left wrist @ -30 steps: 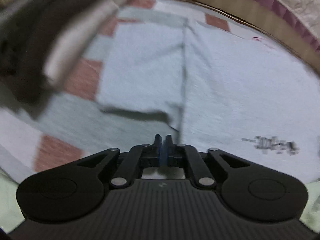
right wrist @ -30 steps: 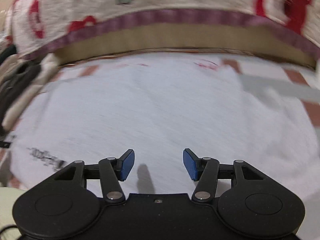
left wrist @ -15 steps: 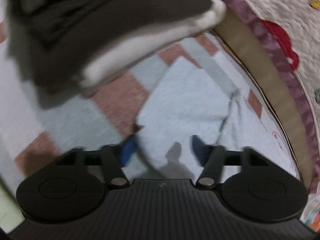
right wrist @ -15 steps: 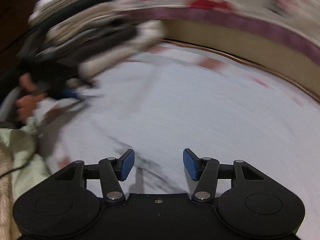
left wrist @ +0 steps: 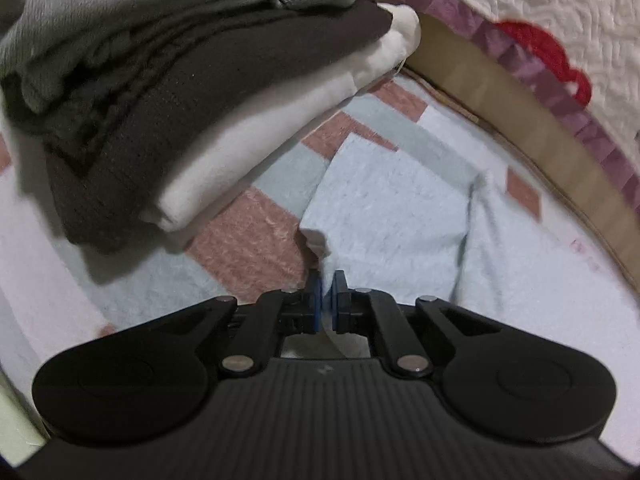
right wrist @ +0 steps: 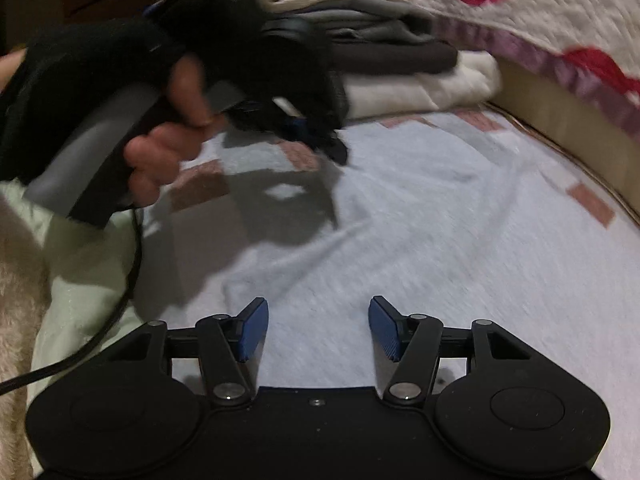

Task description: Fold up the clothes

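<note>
A pale blue garment (left wrist: 400, 220) lies spread on the checked bed cover, also in the right wrist view (right wrist: 440, 216). My left gripper (left wrist: 328, 300) is shut on the garment's near corner, with cloth pinched between the blue pads. It also shows in the right wrist view (right wrist: 312, 132), held by a hand at the garment's far left. My right gripper (right wrist: 318, 328) is open and empty, low over the garment's near part.
A stack of folded grey, dark and white clothes (left wrist: 160, 92) sits at the left, also in the right wrist view (right wrist: 380, 40). A brown bed edge (left wrist: 520, 120) and a quilted cover (left wrist: 540, 8) run along the right. A pale green cloth (right wrist: 80, 272) lies at the near left.
My left gripper opened half a second ago and has now shut on the garment's corner near the stack. My right gripper swung left and stayed open.
</note>
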`<state>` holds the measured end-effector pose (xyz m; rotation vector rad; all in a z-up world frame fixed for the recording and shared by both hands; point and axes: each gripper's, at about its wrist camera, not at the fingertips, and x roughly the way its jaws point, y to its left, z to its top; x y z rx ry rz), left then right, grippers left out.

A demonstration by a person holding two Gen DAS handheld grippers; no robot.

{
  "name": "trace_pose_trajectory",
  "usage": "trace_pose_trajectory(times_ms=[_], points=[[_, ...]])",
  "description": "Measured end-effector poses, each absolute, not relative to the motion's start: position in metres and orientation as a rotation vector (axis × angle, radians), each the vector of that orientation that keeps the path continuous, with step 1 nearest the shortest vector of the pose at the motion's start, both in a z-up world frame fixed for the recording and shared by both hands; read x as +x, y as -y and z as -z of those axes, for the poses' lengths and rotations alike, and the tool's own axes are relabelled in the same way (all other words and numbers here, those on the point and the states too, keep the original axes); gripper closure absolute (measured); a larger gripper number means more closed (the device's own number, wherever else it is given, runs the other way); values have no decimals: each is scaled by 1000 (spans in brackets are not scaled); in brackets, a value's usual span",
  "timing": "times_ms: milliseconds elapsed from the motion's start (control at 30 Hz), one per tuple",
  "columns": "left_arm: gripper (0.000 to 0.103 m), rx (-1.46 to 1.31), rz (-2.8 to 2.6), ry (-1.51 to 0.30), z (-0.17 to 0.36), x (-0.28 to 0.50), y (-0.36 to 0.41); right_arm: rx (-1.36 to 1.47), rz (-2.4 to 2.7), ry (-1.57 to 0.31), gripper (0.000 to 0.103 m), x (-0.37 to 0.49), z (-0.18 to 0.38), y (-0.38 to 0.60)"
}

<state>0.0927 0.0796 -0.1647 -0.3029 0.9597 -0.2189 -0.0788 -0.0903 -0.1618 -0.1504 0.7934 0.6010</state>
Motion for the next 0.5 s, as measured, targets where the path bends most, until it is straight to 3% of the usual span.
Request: trace_pose_trajectory(times_ms=[67,133,167,233,267,300,500], points=[[96,-381,239,-974,168,95,-83,-136,-630,-798,40,-79,161,87],[78,-472,246,-1001,175,98,-86,-58,-620,-801,42,-82,158,97],[62,-512,250,-1008,179,99,-87,7,-594,-796,43,-85,156,107],[66,-545,267,-986,182,99,-82,129,-526,-782,43,-91,153,130],[91,-504,283,-982,181,101,-76,158,-481,-776,43,-95,152,143],[100,-468,300,-970,179,102,-70,179,-438,-771,43,-100,151,154],[99,-263,632,-748,122,65,-15,207,-243,-761,43,-127,151,218]])
